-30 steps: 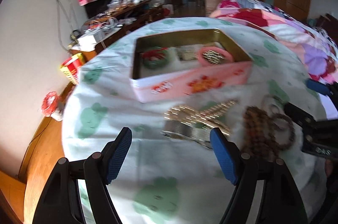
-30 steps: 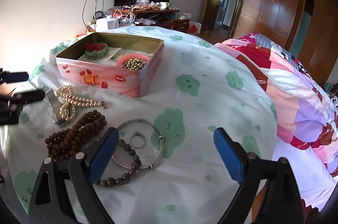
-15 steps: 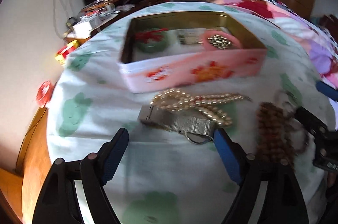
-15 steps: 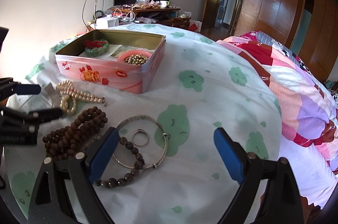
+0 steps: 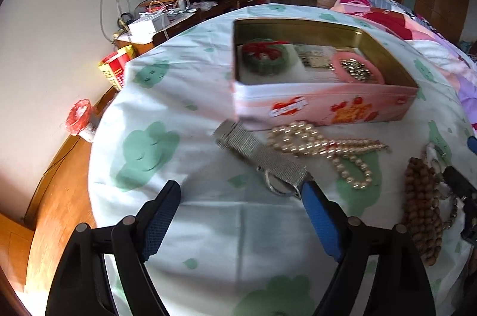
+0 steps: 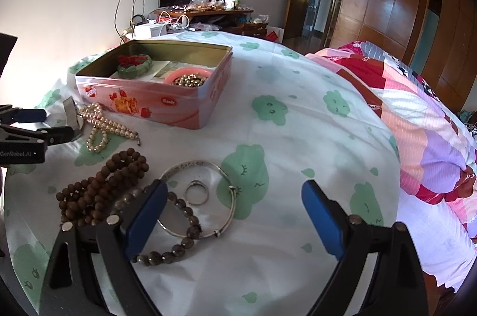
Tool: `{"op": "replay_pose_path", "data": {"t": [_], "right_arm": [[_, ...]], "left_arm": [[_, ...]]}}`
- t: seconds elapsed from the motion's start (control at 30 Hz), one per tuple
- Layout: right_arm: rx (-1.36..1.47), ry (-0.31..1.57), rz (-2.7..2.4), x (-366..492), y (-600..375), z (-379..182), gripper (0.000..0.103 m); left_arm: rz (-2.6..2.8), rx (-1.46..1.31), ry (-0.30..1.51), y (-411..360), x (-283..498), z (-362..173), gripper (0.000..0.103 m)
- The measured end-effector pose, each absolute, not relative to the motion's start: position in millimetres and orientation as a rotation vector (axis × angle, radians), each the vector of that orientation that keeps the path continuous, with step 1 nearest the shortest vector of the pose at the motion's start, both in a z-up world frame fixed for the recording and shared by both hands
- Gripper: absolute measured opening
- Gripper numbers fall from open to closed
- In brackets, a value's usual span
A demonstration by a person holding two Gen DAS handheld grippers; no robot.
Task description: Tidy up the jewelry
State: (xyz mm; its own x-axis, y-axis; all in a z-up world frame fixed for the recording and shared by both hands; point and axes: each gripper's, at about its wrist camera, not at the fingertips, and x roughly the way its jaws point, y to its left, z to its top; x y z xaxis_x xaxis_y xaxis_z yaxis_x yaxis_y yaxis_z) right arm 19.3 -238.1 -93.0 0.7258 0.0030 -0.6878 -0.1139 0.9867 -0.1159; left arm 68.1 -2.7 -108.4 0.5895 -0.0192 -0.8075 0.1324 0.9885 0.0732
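Note:
An open pink tin (image 5: 325, 104) (image 6: 167, 100) sits on the bed and holds a green bangle (image 5: 265, 59), cards and a pink dish of gold beads (image 5: 356, 70). In front of it lie a silver mesh watch band (image 5: 262, 158), a pearl necklace (image 5: 328, 147) (image 6: 101, 126) and brown wooden beads (image 5: 420, 205) (image 6: 101, 187). My left gripper (image 5: 241, 214) is open, its right finger touching the band's near end. My right gripper (image 6: 232, 214) is open over a silver bangle (image 6: 202, 196), a ring (image 6: 196, 193) and a dark bead bracelet (image 6: 179, 229).
The bed has a white sheet with green prints (image 6: 298, 137) and a pink patchwork quilt (image 6: 432, 122) on the right. The bed's left edge drops to a wooden floor (image 5: 50, 190). A cluttered desk (image 6: 205, 15) stands by the far wall.
My left gripper has moved left and nearer to the silver watch band, which now lies just past its right finger. My right gripper has barely moved.

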Motion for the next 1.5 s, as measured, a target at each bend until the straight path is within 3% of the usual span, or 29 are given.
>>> {"op": "replay_pose_path", "data": {"t": [0.57, 0.7, 0.77, 0.8, 0.83, 0.87, 0.9, 0.97, 1.1, 1.2, 1.5], "right_arm": [[-0.113, 0.745, 0.054, 24, -247, -89, 0.092], [-0.096, 0.784, 0.06, 31, -250, -95, 0.067], [-0.088, 0.809, 0.055, 36, -251, -100, 0.058], [-0.091, 0.824, 0.054, 38, -251, -103, 0.054], [-0.084, 0.816, 0.06, 37, -251, -103, 0.05], [-0.083, 0.819, 0.07, 36, -251, -103, 0.032], [-0.084, 0.834, 0.085, 36, -249, -104, 0.014], [-0.086, 0.832, 0.112, 32, -246, -102, 0.009], [-0.042, 0.814, 0.139, 26, -248, -96, 0.008], [-0.037, 0.78, 0.145, 23, -248, -87, 0.008], [-0.022, 0.721, 0.143, 19, -251, -68, 0.008]], "left_arm": [[-0.029, 0.091, 0.928, -4, 93, -100, 0.083], [-0.033, 0.089, 0.933, -3, 100, -108, 0.078], [-0.046, 0.113, 0.919, -5, 98, -107, 0.058], [-0.047, 0.127, 0.914, -6, 96, -106, 0.053], [-0.054, 0.129, 0.912, -6, 96, -106, 0.038], [-0.1, 0.107, 0.925, -5, 96, -106, 0.022], [-0.111, 0.099, 0.928, -3, 95, -106, 0.022], [-0.115, 0.121, 0.917, -6, 91, -106, 0.021], [-0.133, 0.113, 0.9, -4, 86, -102, 0.016], [-0.147, 0.099, 0.878, -2, 82, -93, 0.004], [-0.164, 0.096, 0.854, 1, 75, -81, 0.003]]}}
